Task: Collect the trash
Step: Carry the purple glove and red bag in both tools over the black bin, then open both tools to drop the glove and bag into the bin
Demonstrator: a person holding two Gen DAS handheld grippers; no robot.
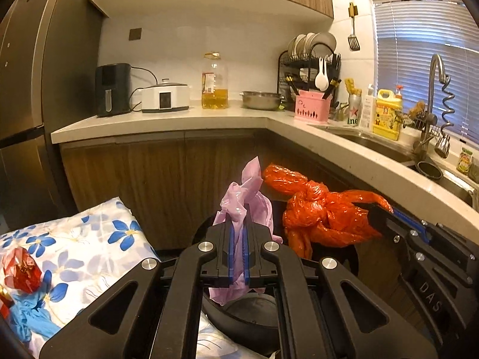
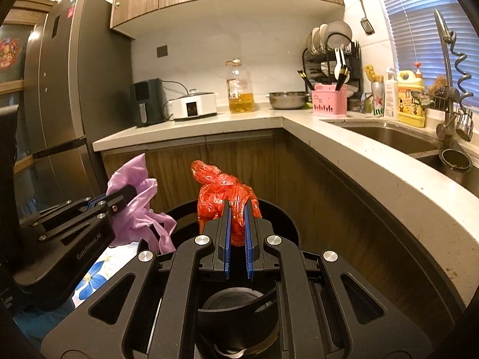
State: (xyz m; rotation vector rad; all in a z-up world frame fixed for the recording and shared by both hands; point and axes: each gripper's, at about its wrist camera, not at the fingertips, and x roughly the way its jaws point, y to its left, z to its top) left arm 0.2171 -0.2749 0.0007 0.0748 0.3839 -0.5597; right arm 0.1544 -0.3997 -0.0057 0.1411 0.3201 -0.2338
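**Two crumpled bags held over the bin**

My left gripper (image 1: 238,233) is clamped on a crumpled pale-purple plastic bag (image 1: 248,200); the blue-lined fingers (image 1: 230,254) stand almost together with the thin film pinched between them, part of it sticking up above the tips and part hanging below; in the right wrist view the same bag bulges out on both sides of that gripper. My right gripper (image 2: 237,218) is closed on a knotted, crumpled orange-red plastic bag (image 2: 221,191), its fingers (image 2: 227,239) pressed against the bundle with only the bag's thickness between them; the knot and a twisted end rise above the tips. Both bags hang in the air, side by side and near each other, the purple on the left and the orange on the right, above a round black bin (image 2: 284,221) whose dark opening lies below my grippers; the bin stands against the wooden lower cabinets (image 2: 239,161) under the pale L-shaped counter (image 2: 374,161). To the left of the bin lies a white cloth with blue flowers (image 1: 89,239); on it rest a shiny red wrapper (image 1: 24,272) and a bunched blue plastic piece (image 1: 33,320).
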